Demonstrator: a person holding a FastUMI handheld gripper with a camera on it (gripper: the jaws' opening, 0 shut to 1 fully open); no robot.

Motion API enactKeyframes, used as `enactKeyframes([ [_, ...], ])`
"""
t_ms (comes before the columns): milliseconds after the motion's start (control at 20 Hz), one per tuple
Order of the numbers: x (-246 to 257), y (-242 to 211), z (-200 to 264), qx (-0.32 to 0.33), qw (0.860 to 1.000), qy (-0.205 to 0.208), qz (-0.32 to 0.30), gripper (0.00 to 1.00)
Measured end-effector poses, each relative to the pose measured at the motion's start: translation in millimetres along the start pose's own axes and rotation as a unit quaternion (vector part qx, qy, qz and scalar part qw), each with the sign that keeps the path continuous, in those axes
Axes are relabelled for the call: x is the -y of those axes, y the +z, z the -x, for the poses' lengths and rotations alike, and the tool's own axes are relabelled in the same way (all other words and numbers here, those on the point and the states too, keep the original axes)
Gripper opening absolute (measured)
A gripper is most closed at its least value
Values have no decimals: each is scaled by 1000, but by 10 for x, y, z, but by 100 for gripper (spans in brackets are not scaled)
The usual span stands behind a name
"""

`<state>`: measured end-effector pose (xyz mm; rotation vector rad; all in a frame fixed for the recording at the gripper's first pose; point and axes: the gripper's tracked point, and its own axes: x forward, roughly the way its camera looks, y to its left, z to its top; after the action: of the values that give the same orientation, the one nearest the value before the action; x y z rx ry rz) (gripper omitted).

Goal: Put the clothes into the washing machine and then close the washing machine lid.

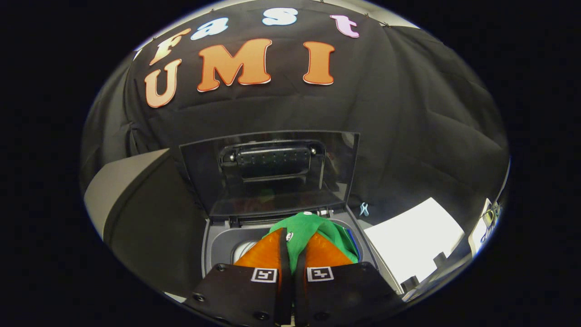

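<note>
A green garment (305,227) is bunched between my two orange fingers (265,255), and my gripper (293,247) is shut on it. The cloth hangs just above the washing machine (218,247), a grey top-loader whose drum opening (243,250) shows pale to the left of the fingers. The machine's dark glass lid (272,170) stands upright and open beyond the fingers, against the booth wall. Part of the garment spills over the right finger, with a blue edge (352,240) showing there.
A white surface (415,243) lies to the right of the machine, with small dark items at its near edge. A pale clip (363,209) hangs on the cloth near the lid's right corner. A grey-white panel (115,190) stands to the left.
</note>
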<state>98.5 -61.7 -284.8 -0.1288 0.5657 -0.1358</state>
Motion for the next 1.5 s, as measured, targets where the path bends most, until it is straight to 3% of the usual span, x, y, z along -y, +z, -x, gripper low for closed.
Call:
enactKeyframes([
  [1050,-109,-1228,-905,-141,990,-5,-10,11],
  [1350,-77,-1389,-978,-167,985,-12,-41,17],
  [1450,-45,-1425,-974,-174,983,-13,-52,23],
  [1500,-20,-1426,-955,-177,983,-17,-52,32],
])
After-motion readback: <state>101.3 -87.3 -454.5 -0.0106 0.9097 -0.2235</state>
